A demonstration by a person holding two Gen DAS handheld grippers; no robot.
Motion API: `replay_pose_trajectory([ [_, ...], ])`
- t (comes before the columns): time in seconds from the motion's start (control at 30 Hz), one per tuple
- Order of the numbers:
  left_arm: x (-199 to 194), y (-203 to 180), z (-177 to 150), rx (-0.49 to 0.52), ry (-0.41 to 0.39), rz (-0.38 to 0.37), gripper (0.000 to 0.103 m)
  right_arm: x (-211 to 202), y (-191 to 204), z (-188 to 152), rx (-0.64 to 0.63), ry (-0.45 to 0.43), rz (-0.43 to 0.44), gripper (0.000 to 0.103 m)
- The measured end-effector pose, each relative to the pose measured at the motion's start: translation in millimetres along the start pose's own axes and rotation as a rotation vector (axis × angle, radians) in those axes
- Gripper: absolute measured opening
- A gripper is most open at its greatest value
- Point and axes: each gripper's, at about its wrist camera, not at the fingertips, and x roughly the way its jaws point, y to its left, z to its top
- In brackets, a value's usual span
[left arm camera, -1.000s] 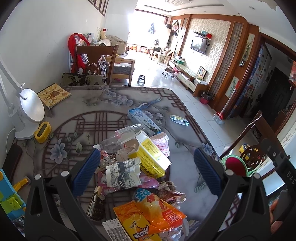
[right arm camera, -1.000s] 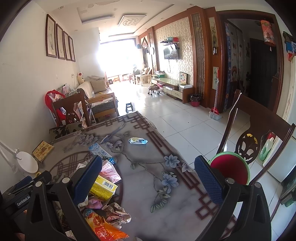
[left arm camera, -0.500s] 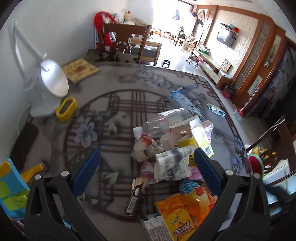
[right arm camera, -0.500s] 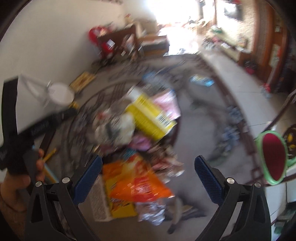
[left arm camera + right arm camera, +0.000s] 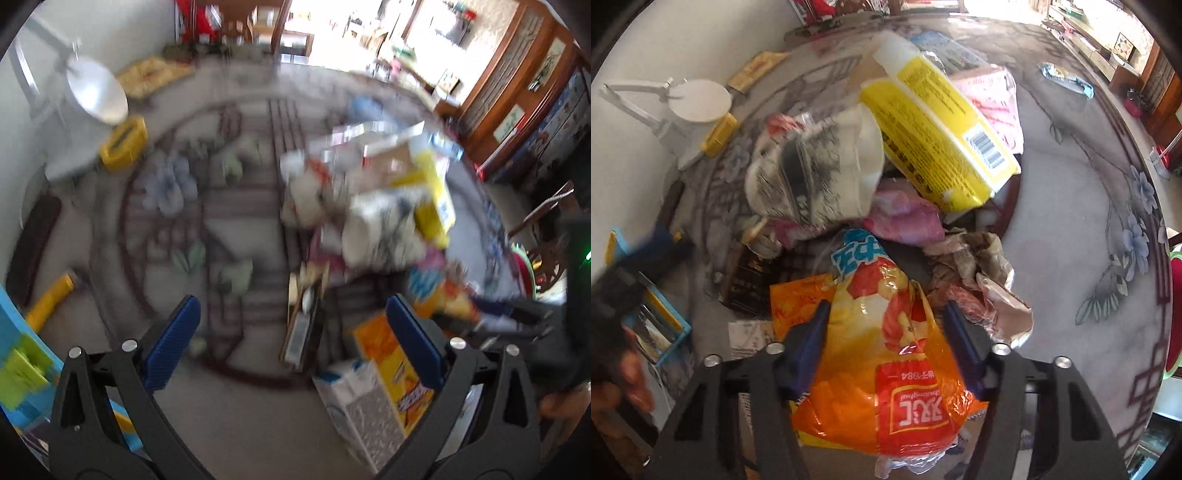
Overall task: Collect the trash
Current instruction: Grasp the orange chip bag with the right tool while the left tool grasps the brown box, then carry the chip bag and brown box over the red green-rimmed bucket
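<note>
Right hand-held gripper [image 5: 882, 332] pinches orange snack bag [image 5: 886, 369]; left hand-held gripper [image 5: 293, 339] gapes wide, empty.

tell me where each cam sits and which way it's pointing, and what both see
Left wrist: sits on the left gripper, tilted down over the patterned table toward the trash pile, image blurred; its two blue-padded fingers spread wide and empty, and the other gripper shows dark at the right edge.
Right wrist: sits on the right gripper, looking steeply down at the pile; its fingers flank the orange snack bag, and a hand shows at lower left.
Shared: the orange snack bag, the yellow box and the white desk lamp.
</note>
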Motion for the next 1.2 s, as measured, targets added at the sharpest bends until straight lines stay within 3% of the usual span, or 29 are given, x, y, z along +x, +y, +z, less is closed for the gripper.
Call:
replay_pose_trajectory([
  [0.17,31,10,-10,-0.099,0.142,-0.071,0.076,-26,-7,3,0.014,-0.067,0.047,0.049],
  [0.27,40,8,-12,-0.091,0.186,-0.103,0.056,-43,-7,2,0.026,-0.114,0.077,0.048],
  [0.33,43,6,-12,-0.082,0.2,-0.117,0.035,-55,-7,3,0.033,-0.147,0.093,0.048],
  [0.4,47,6,-13,-0.084,0.201,-0.132,0.021,-67,-9,5,0.037,-0.175,0.11,0.048],
  [0.5,44,2,-12,-0.083,0.183,-0.133,0.018,-81,-8,4,0.037,-0.205,0.119,0.048],
  [0.77,-2,-30,7,-0.012,0.0,-0.116,0.018,-118,-28,2,0.038,-0.318,0.096,0.048],
  [0.93,-25,-75,20,0.009,-0.087,-0.143,0.018,-129,-53,2,0.051,-0.332,0.107,0.048],
  [1.2,-36,-140,28,0.038,-0.138,-0.192,0.018,-149,-107,-8,0.074,-0.343,0.131,0.048],
])
